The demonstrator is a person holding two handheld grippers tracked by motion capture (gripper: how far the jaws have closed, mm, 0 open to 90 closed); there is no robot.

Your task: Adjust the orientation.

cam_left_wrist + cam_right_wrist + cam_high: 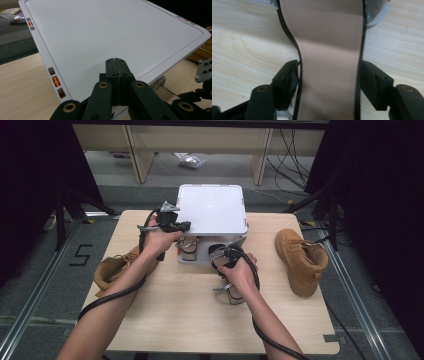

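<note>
Two jaws of the right gripper (pixel 329 85) are set against the sides of a sandal (pixel 329 50), its beige insole between them; whether the pads press is not clear. In the right gripper view the sandal's long axis runs away from the jaws, over the worktop (pixel 242 50). In the high view it lies just in front of the white box (pixel 212 210), whose raised lid is overhead. The left gripper (pixel 116 72) has its jaws closed, empty, over the lid. One tan boot (pixel 300 257) is seen well apart at the right, another (pixel 112 270) under the left forearm.
</note>
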